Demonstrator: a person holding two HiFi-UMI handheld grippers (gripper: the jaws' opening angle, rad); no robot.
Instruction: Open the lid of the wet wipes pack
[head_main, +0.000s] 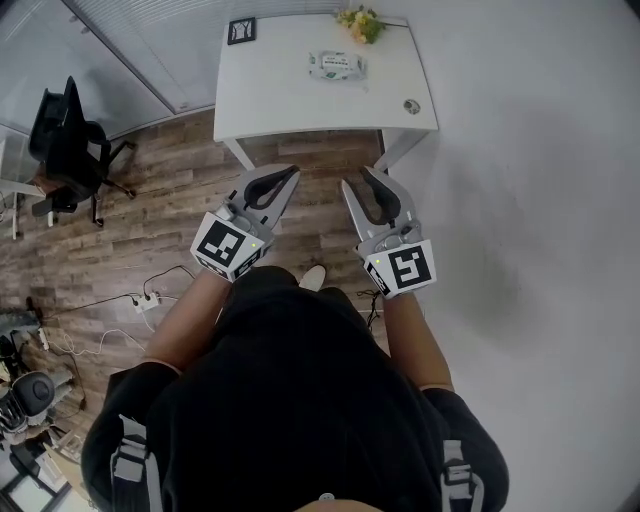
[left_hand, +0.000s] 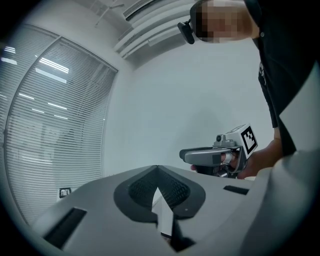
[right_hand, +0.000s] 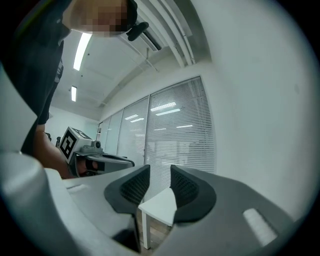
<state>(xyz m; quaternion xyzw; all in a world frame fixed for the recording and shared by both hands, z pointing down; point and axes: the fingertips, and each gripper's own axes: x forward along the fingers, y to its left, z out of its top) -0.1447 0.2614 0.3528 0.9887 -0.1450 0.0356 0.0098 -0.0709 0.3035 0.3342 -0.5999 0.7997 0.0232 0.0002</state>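
Not yet at the wet wipes pack, 12 o'clock on the table. I carry my left gripper closed on nothing and my right gripper parted, empty, both aimed ahead for approach.

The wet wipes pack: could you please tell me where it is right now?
In the head view, the wet wipes pack lies on the white table, near its far edge, beside the flowers.

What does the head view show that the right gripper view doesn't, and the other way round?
Only the head view: the wet wipes pack, flowers and picture frame on the table, plus an office chair. Only the right gripper view: ceiling lights. Both: the table, window blinds, the left gripper and the right gripper, its jaws apart.
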